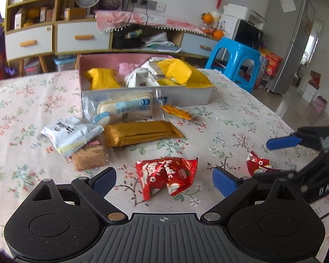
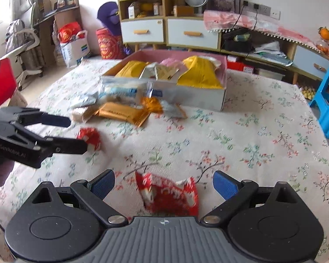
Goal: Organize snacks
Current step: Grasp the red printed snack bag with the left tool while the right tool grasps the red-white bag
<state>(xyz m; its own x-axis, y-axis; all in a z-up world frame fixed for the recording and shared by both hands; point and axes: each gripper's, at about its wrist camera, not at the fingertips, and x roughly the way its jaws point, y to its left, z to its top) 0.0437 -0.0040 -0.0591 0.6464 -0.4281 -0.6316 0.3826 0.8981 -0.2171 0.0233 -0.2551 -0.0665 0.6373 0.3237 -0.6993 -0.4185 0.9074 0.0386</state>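
A red snack packet [image 1: 167, 178] lies on the floral tablecloth between the wide-open fingers of my left gripper [image 1: 164, 180]. A second red packet [image 2: 167, 194] lies between the open fingers of my right gripper [image 2: 163, 185]; it also shows in the left wrist view [image 1: 257, 164]. Each gripper appears in the other's view: the right one [image 1: 274, 153] and the left one [image 2: 76, 132], both open. A white box [image 1: 187, 97] holds yellow and white snack bags. Loose snacks lie before it: a gold bar [image 1: 140, 132], a clear-wrapped bread [image 1: 125, 107], a white packet [image 1: 71, 133].
The table [image 1: 241, 114] fills the near ground; its far edge is behind the box. A blue plastic stool [image 1: 234, 59] stands beyond the table's right corner. Cabinets with drawers [image 1: 83, 36] line the back wall, and a fridge [image 1: 291, 41] stands at the right.
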